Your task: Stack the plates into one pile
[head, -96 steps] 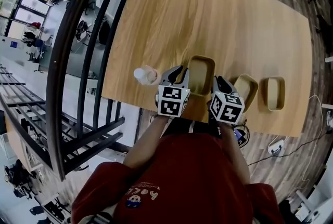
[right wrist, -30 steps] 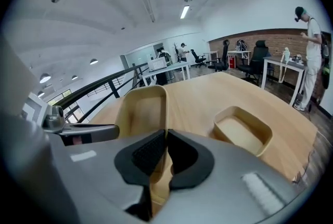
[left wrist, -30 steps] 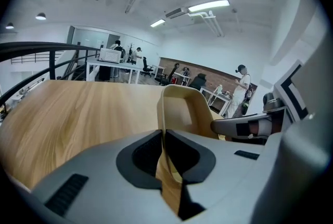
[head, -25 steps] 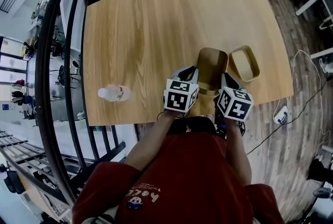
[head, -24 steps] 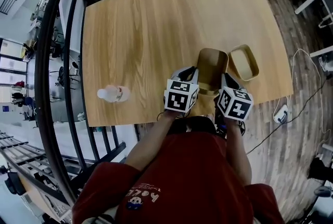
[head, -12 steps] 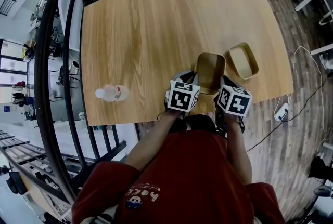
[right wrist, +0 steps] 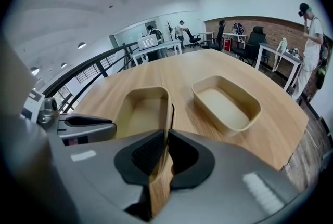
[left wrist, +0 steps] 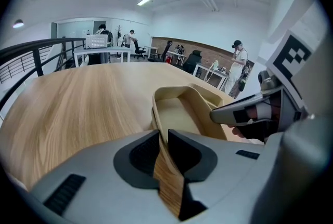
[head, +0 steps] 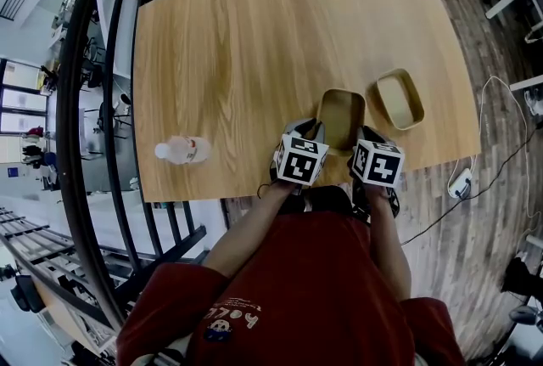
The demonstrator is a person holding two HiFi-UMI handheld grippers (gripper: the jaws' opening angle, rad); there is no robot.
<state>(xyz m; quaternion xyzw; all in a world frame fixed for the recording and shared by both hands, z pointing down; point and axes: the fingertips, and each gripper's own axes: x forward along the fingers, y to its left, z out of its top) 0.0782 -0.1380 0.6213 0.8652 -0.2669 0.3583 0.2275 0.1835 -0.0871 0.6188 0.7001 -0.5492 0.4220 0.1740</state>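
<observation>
While the plate point(head: 342, 116) lies on the table point(head: 254, 42) near its front edge, the left gripper point(left wrist: 163, 147) has just been opening its jaws; the plate's rim stands loose between them. The right gripper point(right wrist: 167, 149) pinches the opposite rim, jaws nearly together. A second plate point(head: 399, 98) sits just beside it to the right, not touching. A bottle point(head: 180, 150) lies well to the left.
</observation>
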